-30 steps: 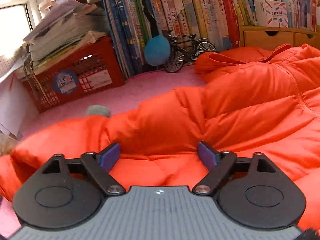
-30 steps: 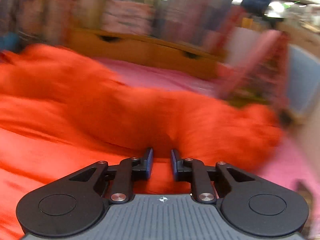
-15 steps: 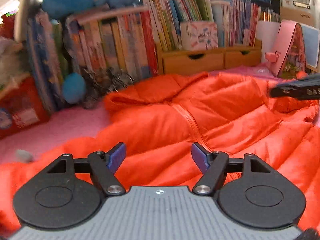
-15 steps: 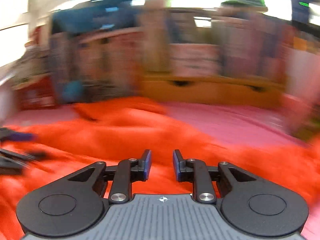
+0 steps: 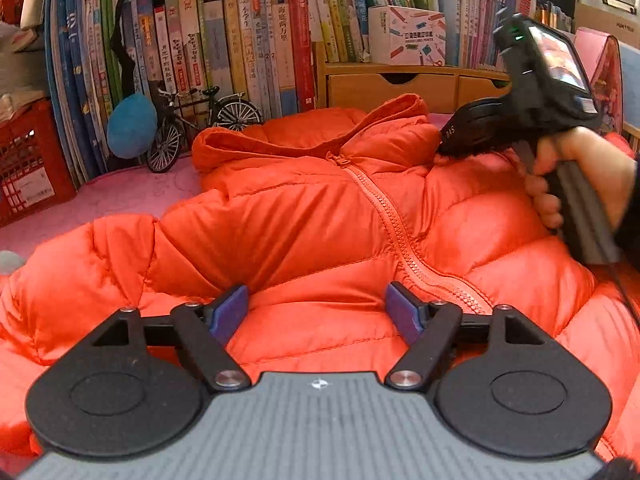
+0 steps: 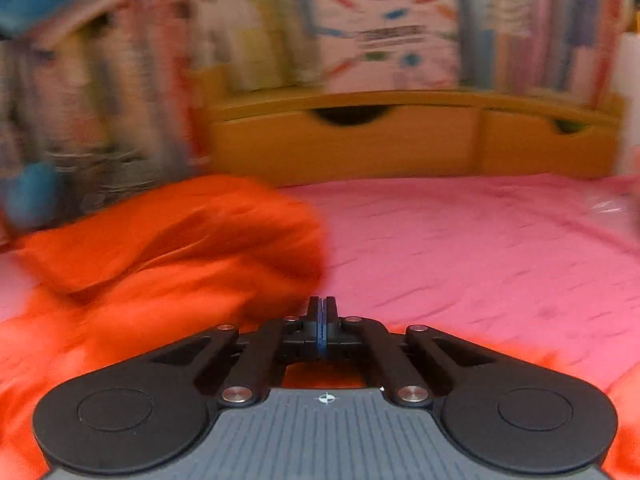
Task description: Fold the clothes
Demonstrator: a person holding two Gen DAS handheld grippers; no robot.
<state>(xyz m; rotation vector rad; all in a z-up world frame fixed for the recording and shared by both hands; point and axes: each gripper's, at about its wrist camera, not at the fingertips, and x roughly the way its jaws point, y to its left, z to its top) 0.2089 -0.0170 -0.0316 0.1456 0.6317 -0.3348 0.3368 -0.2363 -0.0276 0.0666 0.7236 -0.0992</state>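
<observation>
Right gripper (image 6: 322, 322) now clenched, apparently on nothing, off the orange jacket (image 5: 320, 216); left gripper (image 5: 318, 312) still spread wide over the zipper (image 5: 394, 226). Next fold pending.

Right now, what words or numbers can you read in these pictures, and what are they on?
"2" and "2": on two book spines beside each other on the shelf.
"DXS", probably: small letters on the black right gripper's body, hard to be sure.
Chinese titles on the other books: too small to read.
White box print: too small.
Label on the red crate: too small.
Right wrist view: all blurred, nothing readable.
</observation>
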